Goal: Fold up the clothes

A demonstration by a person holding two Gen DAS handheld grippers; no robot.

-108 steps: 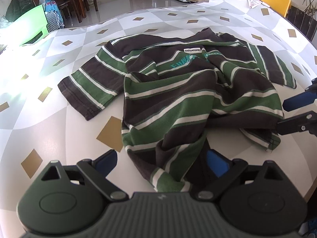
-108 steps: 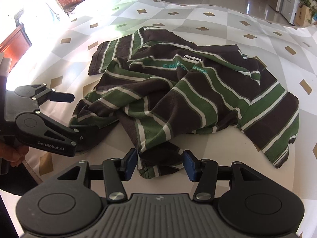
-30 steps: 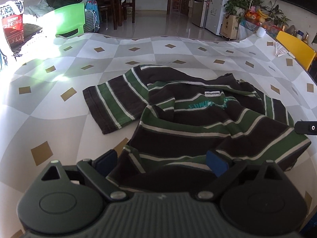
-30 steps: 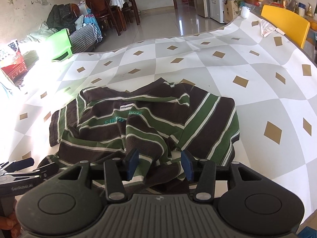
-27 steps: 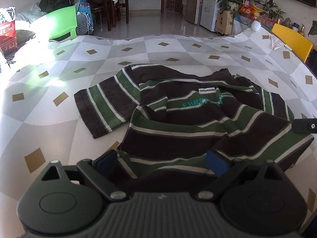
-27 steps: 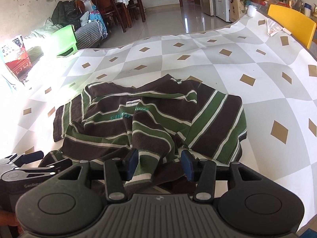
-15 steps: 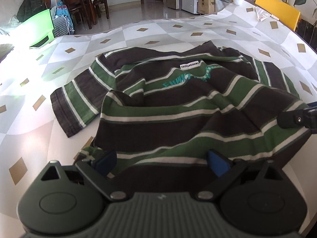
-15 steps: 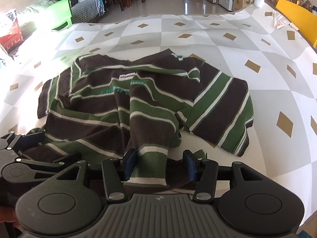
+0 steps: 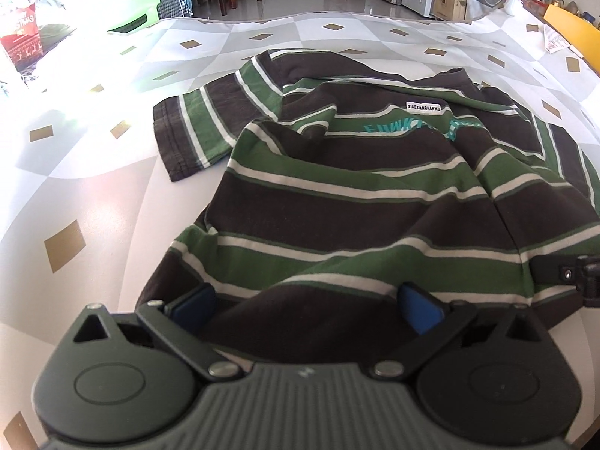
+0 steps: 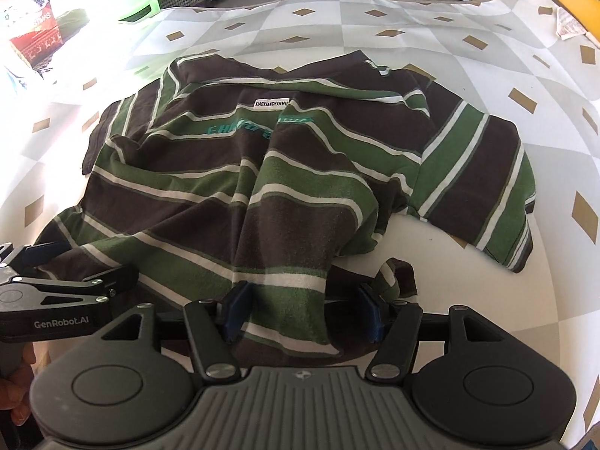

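Observation:
A brown, green and white striped T-shirt (image 9: 356, 206) lies face up and creased on the checked tablecloth (image 9: 93, 187), its neck label (image 9: 424, 106) at the far side. My left gripper (image 9: 305, 309) sits low over the near hem. Its jaws are opening wide, and dark cloth lies loosely between the blue pads (image 9: 191, 307). In the right wrist view the shirt (image 10: 262, 187) runs under my right gripper (image 10: 303, 311). Its jaws are opening too, with a green-striped fold between them and a gap at the right pad (image 10: 369, 313). The left gripper (image 10: 67, 285) shows beside it.
A folded paper (image 9: 555, 41) and a yellow chair (image 9: 573, 30) are at the far right. A green chair (image 9: 127, 11) and a red printed box (image 9: 22, 33) stand past the table's far left. A hand (image 10: 18, 393) holds the left gripper's handle.
Both grippers have sunk toward the table with the near hem, and the shirt lies flatter and more spread out. The right jaws have widened; the left jaws stand a little wider.

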